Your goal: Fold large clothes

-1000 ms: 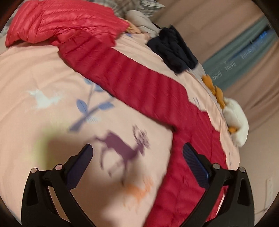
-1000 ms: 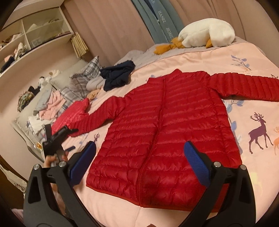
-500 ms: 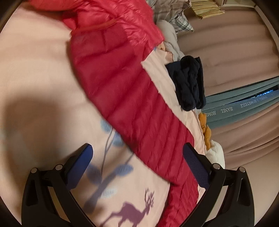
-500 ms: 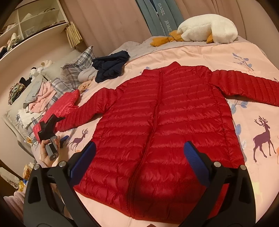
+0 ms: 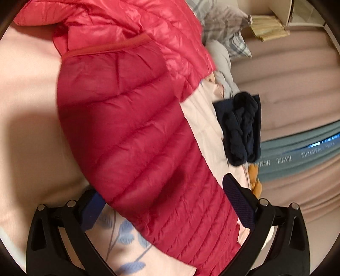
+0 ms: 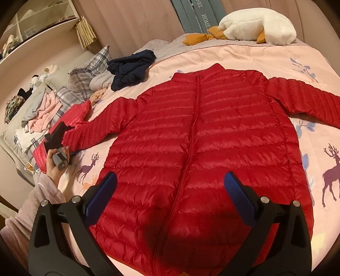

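Pink deer-print bedspread [image 6: 250, 57] carries the red puffer jacket [image 6: 201, 138], both grippers' jaws spread, curtained wall [image 6: 131, 19] behind.

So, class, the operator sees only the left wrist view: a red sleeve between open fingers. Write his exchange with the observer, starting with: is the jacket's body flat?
Observer: Yes, the red jacket lies flat on the bed, zip facing up.
Operator: And the other sleeve?
Observer: The other sleeve is spread out sideways, unfolded.
Operator: Where is the right gripper?
Observer: The right gripper hovers open over the jacket's lower half, holding nothing.
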Demonstrator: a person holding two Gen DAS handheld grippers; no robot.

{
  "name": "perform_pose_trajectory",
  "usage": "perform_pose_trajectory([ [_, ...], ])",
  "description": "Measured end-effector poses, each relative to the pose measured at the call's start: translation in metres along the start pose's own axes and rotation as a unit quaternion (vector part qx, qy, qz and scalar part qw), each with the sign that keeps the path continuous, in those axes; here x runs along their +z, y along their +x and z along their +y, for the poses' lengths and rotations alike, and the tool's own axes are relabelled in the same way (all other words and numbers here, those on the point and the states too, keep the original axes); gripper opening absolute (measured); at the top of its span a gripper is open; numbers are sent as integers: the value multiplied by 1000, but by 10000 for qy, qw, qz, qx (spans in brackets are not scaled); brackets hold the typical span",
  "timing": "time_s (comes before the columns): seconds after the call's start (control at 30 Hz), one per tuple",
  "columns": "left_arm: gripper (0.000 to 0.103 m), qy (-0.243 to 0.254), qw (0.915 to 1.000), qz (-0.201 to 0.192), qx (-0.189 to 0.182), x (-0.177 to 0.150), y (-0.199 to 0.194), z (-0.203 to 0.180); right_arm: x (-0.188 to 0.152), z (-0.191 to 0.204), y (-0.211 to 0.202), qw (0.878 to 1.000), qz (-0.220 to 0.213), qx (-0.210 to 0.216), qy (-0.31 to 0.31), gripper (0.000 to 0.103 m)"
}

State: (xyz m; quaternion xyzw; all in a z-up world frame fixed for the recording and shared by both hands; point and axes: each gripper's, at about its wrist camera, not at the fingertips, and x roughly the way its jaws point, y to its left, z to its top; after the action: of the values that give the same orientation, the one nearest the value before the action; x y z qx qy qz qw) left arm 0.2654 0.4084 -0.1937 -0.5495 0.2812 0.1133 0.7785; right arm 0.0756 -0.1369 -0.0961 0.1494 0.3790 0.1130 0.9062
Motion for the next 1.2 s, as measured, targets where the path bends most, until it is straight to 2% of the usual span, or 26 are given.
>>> perform_pose_trajectory([
  [0.1,102,2,9999,-85,55,3,0,2,0,2,6,10000,47,-51,-46,101],
  [0.23,97,276,9991,-40,307,5,4,-4,-1,3,13,9999,100,-115,-27,101],
  [0.3,88,427,9979,-25,486,5,4,-6,-1,4,14,9998,105,-134,-42,101],
  [0.37,65,470,9972,6,582,6,5,-3,-1,7,15,9998,119,-163,-83,101],
  [0.4,59,459,9970,39,627,6,5,-1,-2,8,15,9997,133,-168,-101,101],
  [0.47,35,361,9975,125,589,9,3,8,-1,9,15,9998,142,-134,-103,101],
  [0.5,28,301,9979,148,559,10,3,12,-1,9,15,9998,137,-126,-100,101],
  [0.53,16,228,9984,186,489,11,2,17,-1,10,14,9998,119,-122,-106,101],
  [0.57,11,189,9986,197,447,12,0,21,0,11,13,9998,106,-136,-118,101],
  [0.63,7,259,9988,137,399,11,-4,18,0,11,11,9998,88,-166,-118,101],
  [0.77,5,794,9961,-52,369,3,-18,-8,1,15,8,9998,78,-166,-100,101],
  [0.9,5,1606,9864,-242,255,-10,-39,-53,0,23,4,9997,27,-155,-187,101],
  [1.0,5,2256,9738,-291,34,-28,-56,-91,-3,28,1,9997,7,-140,-223,101],
  [1.13,5,3121,9492,-338,-203,-69,-79,-138,-5,29,-3,9997,-12,-113,-213,101],
  [1.2,5,3578,9326,-354,-324,-96,-90,-161,-5,27,-7,9998,-75,-87,-180,101],
])
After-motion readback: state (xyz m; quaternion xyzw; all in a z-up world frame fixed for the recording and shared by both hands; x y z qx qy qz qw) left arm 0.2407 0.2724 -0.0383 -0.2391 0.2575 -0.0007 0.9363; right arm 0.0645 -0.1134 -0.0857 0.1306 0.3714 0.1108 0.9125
